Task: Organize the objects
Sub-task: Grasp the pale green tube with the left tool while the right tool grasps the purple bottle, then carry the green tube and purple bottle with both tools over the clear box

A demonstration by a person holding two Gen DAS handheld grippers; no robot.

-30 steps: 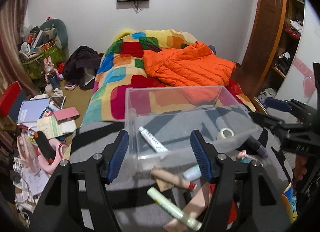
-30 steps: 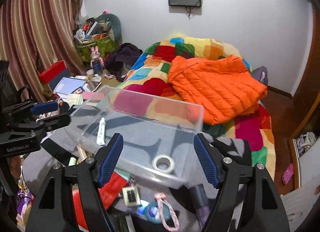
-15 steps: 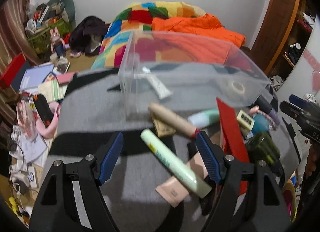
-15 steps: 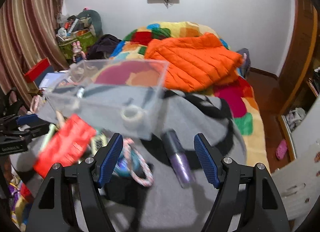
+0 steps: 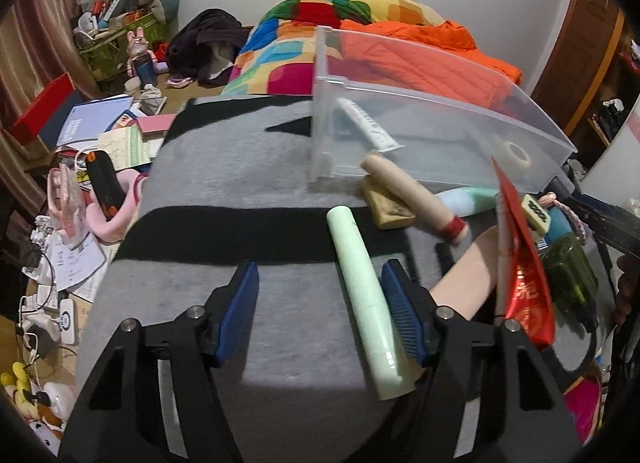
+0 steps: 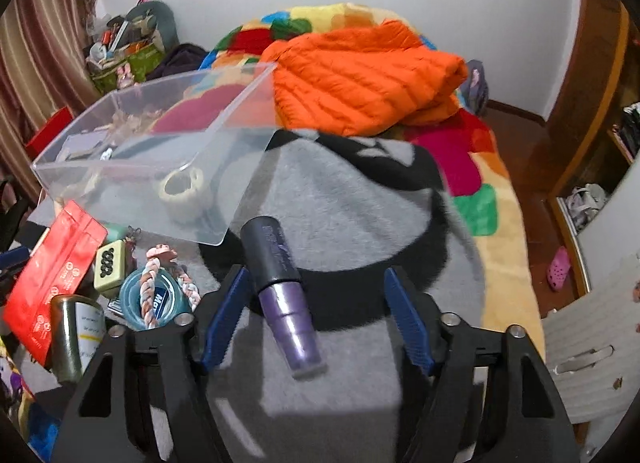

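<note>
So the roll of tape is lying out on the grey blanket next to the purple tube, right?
Not quite. The roll of tape lies inside the clear plastic box, as the right wrist view shows. The purple tube is on the grey blanket, outside the box.

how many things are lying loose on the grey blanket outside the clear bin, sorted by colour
Best count from both wrist views; some items overlap.
green: 3 (pale green tube, mint tube, olive bottle)
tan/beige: 4 (tan tube, brown block, peach pouch, mahjong tile)
red: 1 (red packet)
purple: 1 (purple tube)
blue: 1 (blue tape roll)
pink: 1 (braided cord)
total: 11
</note>
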